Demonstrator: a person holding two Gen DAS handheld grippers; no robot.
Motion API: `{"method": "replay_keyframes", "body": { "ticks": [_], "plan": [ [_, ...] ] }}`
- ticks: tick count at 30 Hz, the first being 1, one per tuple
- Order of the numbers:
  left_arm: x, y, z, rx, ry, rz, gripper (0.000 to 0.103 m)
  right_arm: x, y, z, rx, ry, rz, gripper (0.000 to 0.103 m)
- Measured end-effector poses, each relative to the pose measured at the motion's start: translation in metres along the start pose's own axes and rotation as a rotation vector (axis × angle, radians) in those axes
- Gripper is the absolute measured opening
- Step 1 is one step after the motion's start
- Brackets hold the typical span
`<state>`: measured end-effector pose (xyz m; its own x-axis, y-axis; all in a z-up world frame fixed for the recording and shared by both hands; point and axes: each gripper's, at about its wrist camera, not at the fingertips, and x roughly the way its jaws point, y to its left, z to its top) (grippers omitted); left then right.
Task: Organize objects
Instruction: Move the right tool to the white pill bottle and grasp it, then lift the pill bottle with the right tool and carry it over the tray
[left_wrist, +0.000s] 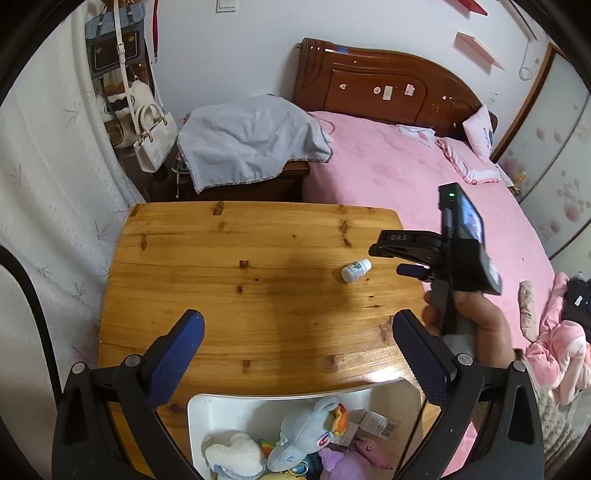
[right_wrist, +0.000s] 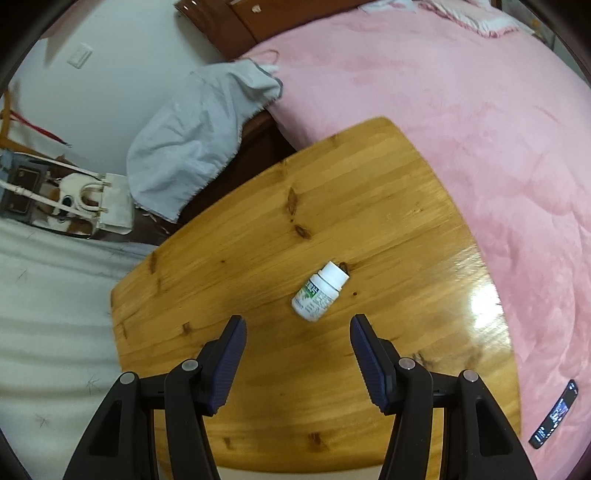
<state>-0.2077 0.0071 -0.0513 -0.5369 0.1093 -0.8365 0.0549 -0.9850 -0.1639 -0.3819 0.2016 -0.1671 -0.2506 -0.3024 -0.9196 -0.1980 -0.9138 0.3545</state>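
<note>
A small white bottle (right_wrist: 320, 291) with a white cap and a green-and-white label lies on its side on the wooden table (right_wrist: 258, 229). It is on the part of the table that is closer to the pink bed (right_wrist: 461, 110), and nothing touches it. In the left wrist view the same bottle (left_wrist: 355, 270) is far from the near edge of the table (left_wrist: 229, 258), toward its right side.

The right gripper (right_wrist: 297, 325) points down at the table just before the bottle. Its two blue fingers (right_wrist: 231, 354) stand apart with only bare wood between them, so it holds nothing. The bottle is a little beyond the fingertips and apart from them. In the left wrist view the right gripper (left_wrist: 388, 260) comes in from the right, held by a hand (left_wrist: 476, 314), and its dark tips are just beside the bottle; from this angle I cannot say if they touch it, though the other view suggests they do not.

The left gripper (left_wrist: 299, 321) hangs over the near edge of the table. Its blue fingers (left_wrist: 177, 354) are wide apart and empty. Below them, against the table's near edge, is a white bin (left_wrist: 207, 410) with soft toys (left_wrist: 306, 432) inside: a light blue one, a white one and a purple one.

Behind the table a grey cloth (left_wrist: 251, 140) covers a dark nightstand (left_wrist: 291, 173) next to the brown headboard (left_wrist: 380, 85). Bags (left_wrist: 153, 136) hang at the wall on the left. A dark phone (right_wrist: 554, 413) lies on the pink bed cover at the right edge of the right wrist view.
</note>
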Motion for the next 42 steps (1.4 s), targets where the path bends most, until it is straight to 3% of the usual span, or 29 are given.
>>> {"method": "replay_keyframes", "body": {
  "ticks": [11, 21, 25, 42],
  "plan": [
    [0.015, 0.013, -0.006, -0.044, 0.039, 0.036, 0.102, 0.059, -0.003, 0.012, 0.024, 0.063, -0.101, 0.059],
    [0.024, 0.018, -0.011, -0.067, 0.07, 0.063, 0.102, 0.092, 0.001, 0.008, 0.001, 0.115, -0.139, 0.04],
    [0.026, 0.021, -0.011, -0.075, 0.077, 0.069, 0.102, 0.095, 0.003, 0.007, -0.011, 0.109, -0.152, 0.033],
    [0.032, 0.028, -0.017, -0.065, 0.124, 0.08, 0.102, 0.068, 0.007, -0.012, -0.06, 0.11, -0.112, 0.032]
  ]
}}
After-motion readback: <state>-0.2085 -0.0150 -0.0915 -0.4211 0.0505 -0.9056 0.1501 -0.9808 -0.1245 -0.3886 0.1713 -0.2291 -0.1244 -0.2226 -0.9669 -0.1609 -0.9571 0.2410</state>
